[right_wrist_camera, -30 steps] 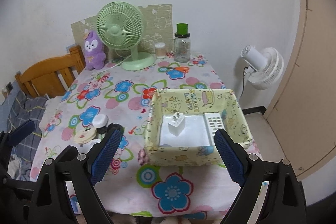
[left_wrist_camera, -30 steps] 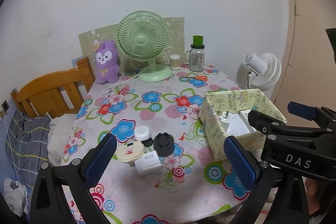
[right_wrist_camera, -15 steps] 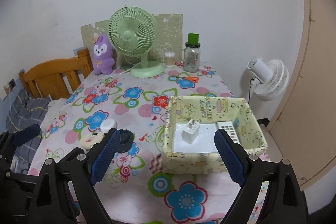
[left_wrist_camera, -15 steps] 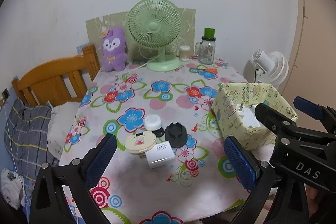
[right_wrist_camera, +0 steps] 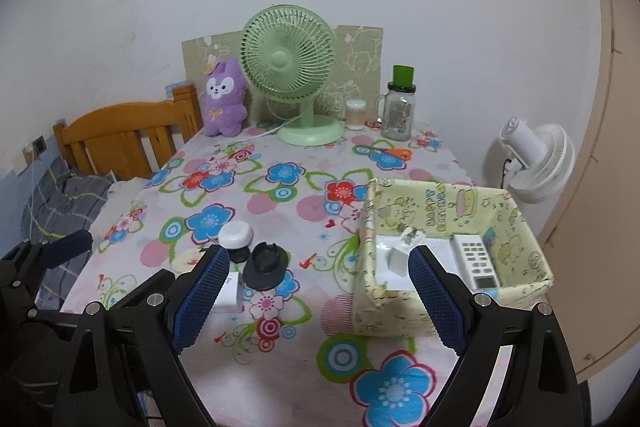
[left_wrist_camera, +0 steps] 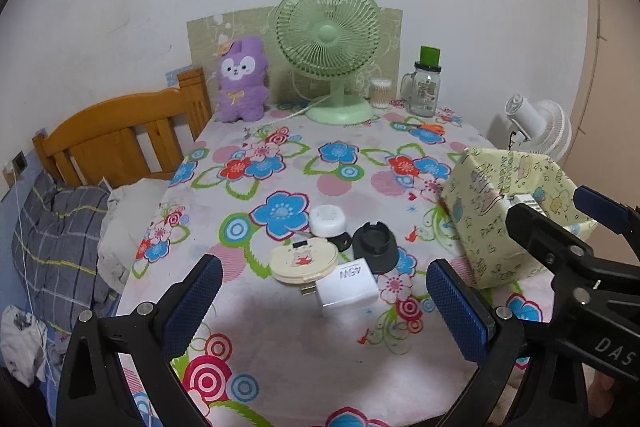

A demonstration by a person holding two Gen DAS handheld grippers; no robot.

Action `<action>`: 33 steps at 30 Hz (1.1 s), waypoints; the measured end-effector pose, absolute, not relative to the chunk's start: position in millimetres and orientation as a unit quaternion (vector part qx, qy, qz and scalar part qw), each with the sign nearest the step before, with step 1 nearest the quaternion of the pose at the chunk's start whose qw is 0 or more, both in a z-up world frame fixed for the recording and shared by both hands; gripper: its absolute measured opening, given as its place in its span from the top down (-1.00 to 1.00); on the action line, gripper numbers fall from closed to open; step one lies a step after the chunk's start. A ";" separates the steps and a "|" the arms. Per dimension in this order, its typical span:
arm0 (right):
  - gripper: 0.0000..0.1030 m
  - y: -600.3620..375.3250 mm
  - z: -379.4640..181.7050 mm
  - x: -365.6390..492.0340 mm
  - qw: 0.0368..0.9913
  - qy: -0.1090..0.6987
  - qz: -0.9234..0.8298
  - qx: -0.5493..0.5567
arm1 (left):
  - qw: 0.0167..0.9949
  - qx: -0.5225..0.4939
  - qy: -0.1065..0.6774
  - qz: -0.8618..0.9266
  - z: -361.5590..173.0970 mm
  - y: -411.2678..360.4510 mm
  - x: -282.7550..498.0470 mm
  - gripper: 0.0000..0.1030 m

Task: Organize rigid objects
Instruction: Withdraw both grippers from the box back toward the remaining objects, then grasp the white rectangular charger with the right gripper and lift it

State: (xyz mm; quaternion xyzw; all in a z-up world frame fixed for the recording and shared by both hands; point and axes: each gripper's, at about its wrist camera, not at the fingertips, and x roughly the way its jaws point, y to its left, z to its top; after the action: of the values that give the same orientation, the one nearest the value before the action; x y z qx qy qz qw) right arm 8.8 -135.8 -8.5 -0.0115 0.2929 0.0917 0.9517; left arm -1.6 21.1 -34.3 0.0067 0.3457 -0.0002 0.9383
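I hover both sets of fingers, left gripper (left_wrist_camera: 320, 301) and right gripper (right_wrist_camera: 318, 293) wide and empty, over the white charger (left_wrist_camera: 349, 283) crowded against the cream compact (left_wrist_camera: 304, 261) on the tabletop (left_wrist_camera: 288, 343); a careless close could knock its neighbours

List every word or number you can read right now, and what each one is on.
"45W", upside down, on the white charger.
"DAS" on the right gripper's black frame.
"HAPPY" on the yellow box's inner wall; the word under it is blurred.
Glass jar label: too small to read.
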 end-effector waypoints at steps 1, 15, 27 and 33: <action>-0.80 -133.7 -10.5 9.1 0.951 0.293 0.094 -0.013 | 0.937 0.007 0.349 -0.001 -36.9 23.1 -0.7 -0.99; -0.80 -102.5 -47.0 25.0 0.935 0.333 0.126 -0.011 | 0.926 0.027 0.376 -0.009 -73.6 36.5 9.2 -0.99; -0.81 -77.6 -70.9 37.3 0.926 0.357 0.122 -0.015 | 0.917 0.003 0.400 -0.014 -99.4 53.7 24.8 -0.99; -0.81 -68.5 -82.5 49.3 0.921 0.367 0.128 -0.016 | 0.915 0.023 0.402 -0.014 -109.6 51.0 29.8 -0.99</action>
State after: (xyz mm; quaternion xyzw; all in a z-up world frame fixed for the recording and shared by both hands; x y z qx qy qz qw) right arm 49.3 -68.5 -82.5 -0.0163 0.3672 0.1279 0.9211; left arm 29.8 51.0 -109.6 0.0228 0.4017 -0.0140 0.9154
